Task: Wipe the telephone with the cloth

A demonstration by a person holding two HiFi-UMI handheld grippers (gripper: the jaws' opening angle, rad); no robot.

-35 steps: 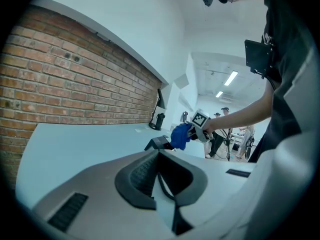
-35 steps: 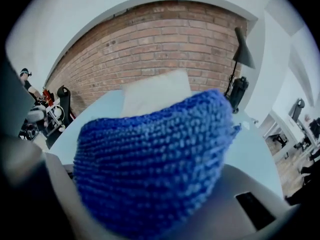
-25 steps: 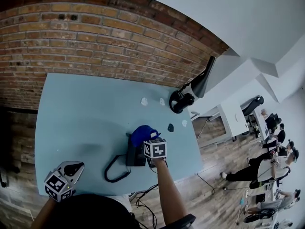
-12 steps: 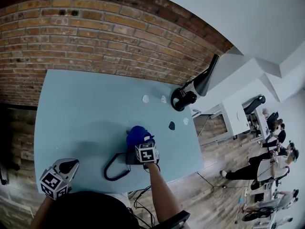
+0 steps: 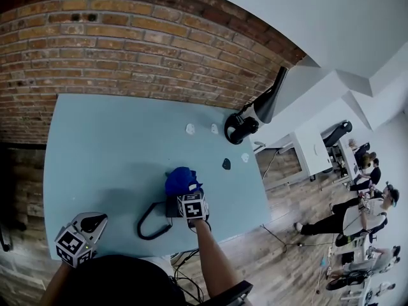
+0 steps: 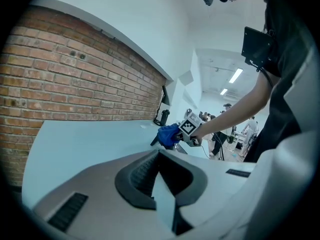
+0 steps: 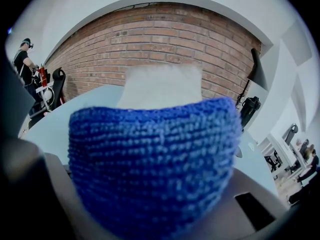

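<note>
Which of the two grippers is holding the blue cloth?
The right gripper, shut on the blue cloth at the black telephone. The left gripper holds nothing and sits apart near the table's front corner.

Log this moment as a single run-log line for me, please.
right gripper: shut on blue cloth | blue cloth: over telephone | left gripper: shut, empty, at near edge of table

pale blue table (image 5: 95,145), black telephone (image 5: 171,209), lamp base (image 5: 237,127), two white scraps (image 5: 190,129)
</note>
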